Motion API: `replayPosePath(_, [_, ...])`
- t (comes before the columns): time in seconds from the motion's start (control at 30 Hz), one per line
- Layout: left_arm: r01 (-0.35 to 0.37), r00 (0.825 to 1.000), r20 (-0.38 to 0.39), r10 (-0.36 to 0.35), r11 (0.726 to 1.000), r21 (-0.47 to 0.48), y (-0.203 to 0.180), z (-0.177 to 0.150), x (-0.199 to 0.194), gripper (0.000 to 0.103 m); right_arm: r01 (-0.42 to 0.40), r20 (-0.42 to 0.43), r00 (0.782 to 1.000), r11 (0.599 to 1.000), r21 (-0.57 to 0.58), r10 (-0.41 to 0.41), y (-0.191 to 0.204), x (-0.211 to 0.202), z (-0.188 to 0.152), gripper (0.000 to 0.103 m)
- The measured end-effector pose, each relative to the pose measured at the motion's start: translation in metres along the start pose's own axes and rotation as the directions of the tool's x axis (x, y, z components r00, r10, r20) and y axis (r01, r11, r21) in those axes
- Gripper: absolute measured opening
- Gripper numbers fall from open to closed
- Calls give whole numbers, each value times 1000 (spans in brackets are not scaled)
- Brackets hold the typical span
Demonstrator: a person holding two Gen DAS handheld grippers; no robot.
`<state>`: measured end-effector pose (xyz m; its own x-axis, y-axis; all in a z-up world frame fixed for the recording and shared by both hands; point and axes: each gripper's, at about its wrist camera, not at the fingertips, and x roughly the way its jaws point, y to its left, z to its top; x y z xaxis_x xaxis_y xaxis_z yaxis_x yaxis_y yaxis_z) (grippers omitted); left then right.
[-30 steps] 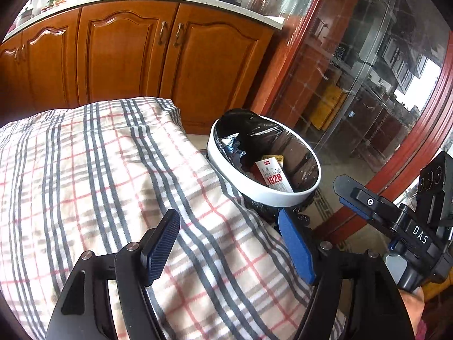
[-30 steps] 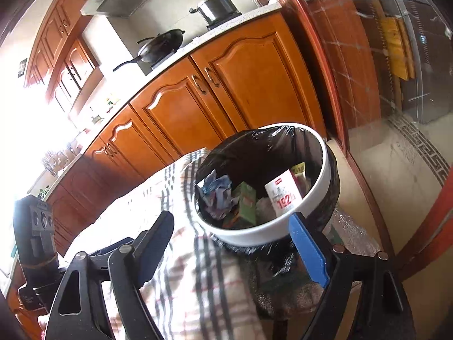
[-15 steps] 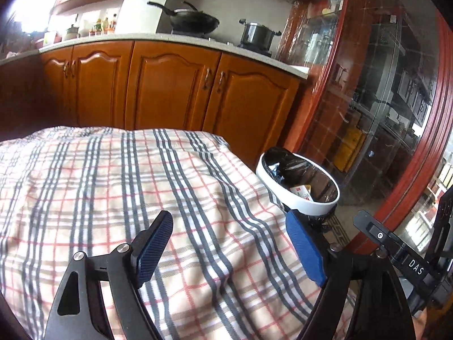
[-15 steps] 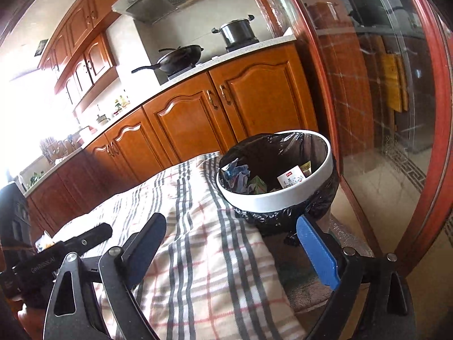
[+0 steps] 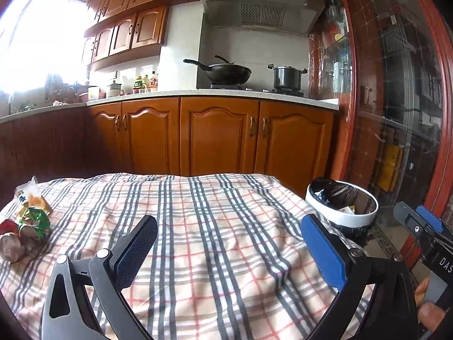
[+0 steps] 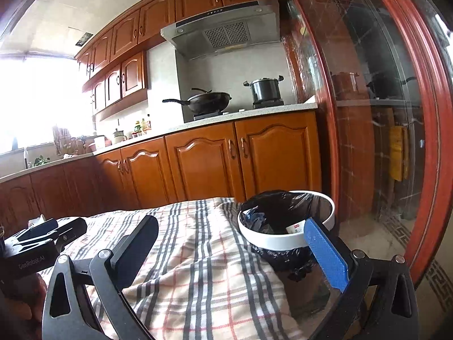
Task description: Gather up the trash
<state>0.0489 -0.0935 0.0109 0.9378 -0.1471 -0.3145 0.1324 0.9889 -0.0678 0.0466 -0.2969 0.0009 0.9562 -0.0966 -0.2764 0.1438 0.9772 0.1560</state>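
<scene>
Both the left tool (image 5: 226, 243) and right tool (image 6: 230, 243) gape empty over the checked cloth (image 5: 212, 240), wrappers (image 5: 31, 215) at far left, bin (image 6: 286, 235) at right.

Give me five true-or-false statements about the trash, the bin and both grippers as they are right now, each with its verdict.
1. The left gripper is open and holds nothing. True.
2. The wrappers lie inside the trash bin. False: they lie on the plaid cloth, at its far left.
3. The bin has a black liner. True.
4. The right gripper is shut on a wrapper. False: its fingers stand apart, empty.
5. The bin is empty. False: some trash shows inside.
</scene>
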Motion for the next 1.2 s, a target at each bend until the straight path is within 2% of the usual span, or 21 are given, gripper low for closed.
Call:
replayPosePath(0.2, [-54,999,9,53,998,12,-1,-12,-13,102,-14,-32,999,999,-29,13,12,-2,-11,103])
replayPosePath(0.37, [-73,997,1,73,997,27,-13,-26,5,102,-14,-61,998,998,-63,10,22,-1,-20,103])
replayPosePath(1.2, [-73,995,-61,79,993,93,-16,-25,25,102,7,-119,993,998,-69,-15,24,7,-23,103])
